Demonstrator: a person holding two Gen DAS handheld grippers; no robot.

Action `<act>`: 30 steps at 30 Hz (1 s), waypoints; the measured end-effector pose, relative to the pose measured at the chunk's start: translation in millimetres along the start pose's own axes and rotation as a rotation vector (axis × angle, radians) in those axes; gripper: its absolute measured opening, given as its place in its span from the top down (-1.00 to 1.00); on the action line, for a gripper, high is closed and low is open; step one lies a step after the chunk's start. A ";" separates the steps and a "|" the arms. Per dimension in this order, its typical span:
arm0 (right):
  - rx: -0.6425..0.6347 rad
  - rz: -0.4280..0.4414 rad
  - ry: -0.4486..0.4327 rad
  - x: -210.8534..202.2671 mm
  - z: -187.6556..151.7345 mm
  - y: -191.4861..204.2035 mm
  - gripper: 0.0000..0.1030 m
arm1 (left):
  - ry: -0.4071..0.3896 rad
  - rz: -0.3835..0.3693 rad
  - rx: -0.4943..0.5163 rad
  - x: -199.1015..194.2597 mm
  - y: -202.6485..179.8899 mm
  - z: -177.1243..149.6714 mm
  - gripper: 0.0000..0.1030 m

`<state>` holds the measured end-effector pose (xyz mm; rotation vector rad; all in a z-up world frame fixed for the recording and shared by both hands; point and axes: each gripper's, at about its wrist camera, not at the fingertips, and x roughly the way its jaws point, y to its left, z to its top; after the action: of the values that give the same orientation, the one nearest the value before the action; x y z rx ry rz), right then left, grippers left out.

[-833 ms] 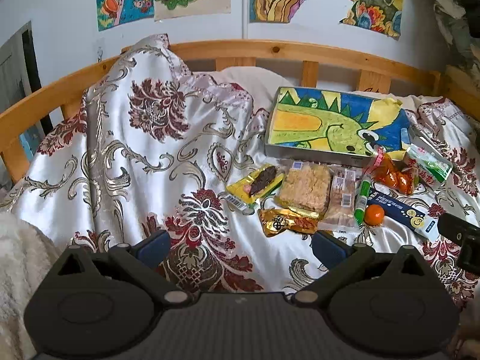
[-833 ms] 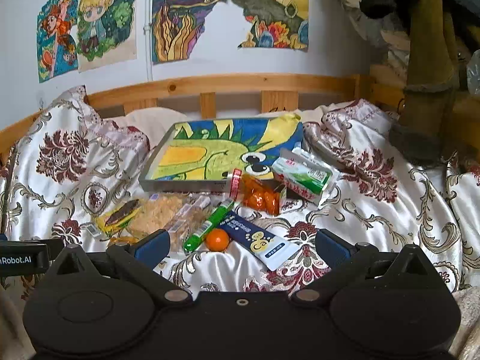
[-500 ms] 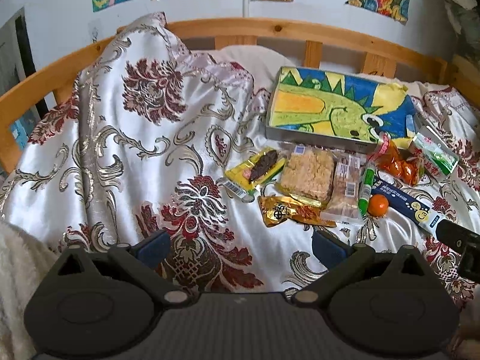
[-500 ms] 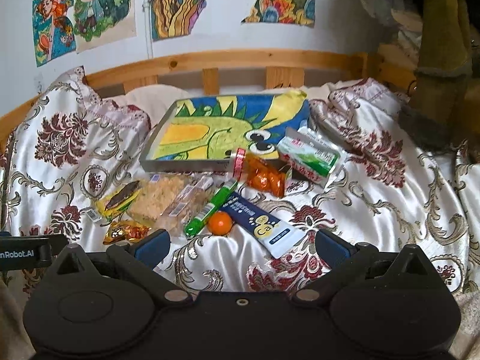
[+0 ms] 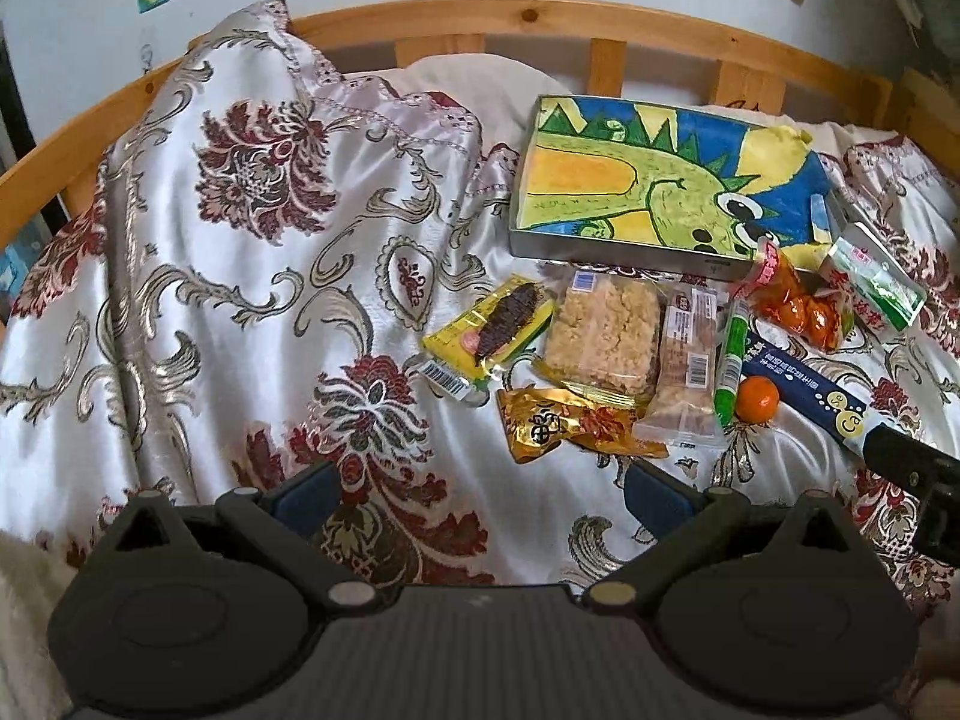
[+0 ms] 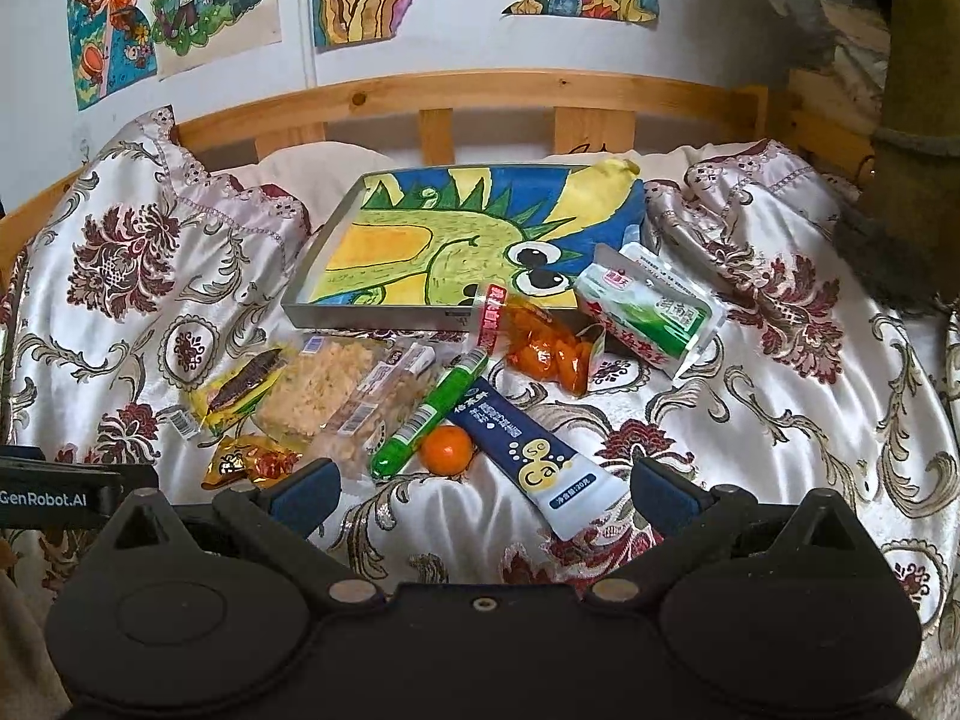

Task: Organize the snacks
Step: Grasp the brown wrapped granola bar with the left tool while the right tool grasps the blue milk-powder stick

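Observation:
Several snacks lie on a satin bedspread in front of a grey tray [image 5: 624, 252] [image 6: 372, 315] lined with a dinosaur drawing. In the right wrist view: a small orange [image 6: 445, 449], a green tube [image 6: 429, 411], a dark blue packet [image 6: 523, 456], a bag of orange sweets [image 6: 543, 348], a green-white pouch [image 6: 651, 309], a rice cake [image 6: 315, 387], a gold wrapper [image 6: 249, 461]. In the left wrist view: a yellow packet [image 5: 489, 336], the gold wrapper [image 5: 570, 426], the rice cake [image 5: 603, 336], the orange [image 5: 756, 399]. My left gripper [image 5: 480, 492] and right gripper [image 6: 483, 486] are open, empty, just short of the snacks.
A wooden bed rail [image 6: 498, 90] runs behind the tray, with drawings on the wall above. A raised fold of bedspread [image 5: 240, 138] is at the left. The right gripper's tip [image 5: 912, 468] shows at the left view's right edge. Dark clothing [image 6: 900, 120] hangs at the right.
Both grippers have moved forward and tilted down toward the snacks, which now look larger and nearer. The jaws stayed open. No snack has moved.

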<state>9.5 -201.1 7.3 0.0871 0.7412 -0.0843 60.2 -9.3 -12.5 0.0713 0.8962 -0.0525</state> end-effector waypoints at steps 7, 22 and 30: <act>0.014 0.021 0.027 11.8 5.9 -4.2 -0.99 | 0.040 -0.005 0.051 12.3 -6.3 14.2 -0.99; 0.012 0.147 0.032 37.8 32.6 -30.2 -0.99 | 0.094 -0.121 0.179 56.8 -23.2 40.0 -0.99; 0.030 0.151 0.044 62.6 43.6 -44.5 -0.99 | 0.154 -0.190 0.155 79.9 -31.0 44.6 -0.99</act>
<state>79.9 -253.0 -5.3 0.1735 0.7751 0.0504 142.4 -45.1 -48.4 0.1356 1.0499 -0.2964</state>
